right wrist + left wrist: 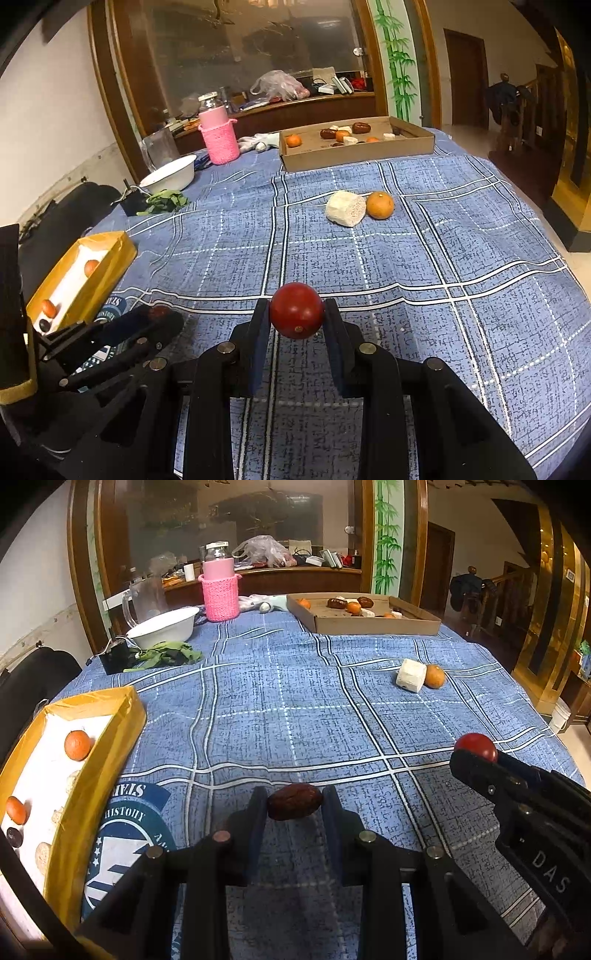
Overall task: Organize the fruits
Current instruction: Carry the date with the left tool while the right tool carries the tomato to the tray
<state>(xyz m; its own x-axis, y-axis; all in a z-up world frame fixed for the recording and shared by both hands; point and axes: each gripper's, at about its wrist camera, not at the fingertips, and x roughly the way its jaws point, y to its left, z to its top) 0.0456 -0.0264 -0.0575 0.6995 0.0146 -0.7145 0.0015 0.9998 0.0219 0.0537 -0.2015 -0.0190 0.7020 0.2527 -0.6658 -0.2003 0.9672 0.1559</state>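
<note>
My left gripper [294, 802] is shut on a brown wrinkled date [294, 801], held just above the blue checked cloth. My right gripper [296, 314] is shut on a round red fruit [296, 311]; it also shows in the left wrist view [475, 746] at the right. A yellow box [107, 731] with a white floor lies at the left and holds several oranges [77, 744] and other pieces. A white block [345, 208] and an orange [380, 205] lie touching, farther out on the cloth. A brown cardboard tray [354, 157] with dates and oranges stands at the far edge.
A white bowl [164, 627], green leaves [166, 656], a clear jug [144, 600] and a pink knitted bottle holder [221, 594] stand at the far left. A round printed logo [125, 834] lies beside the yellow box. The table edge drops off at the right.
</note>
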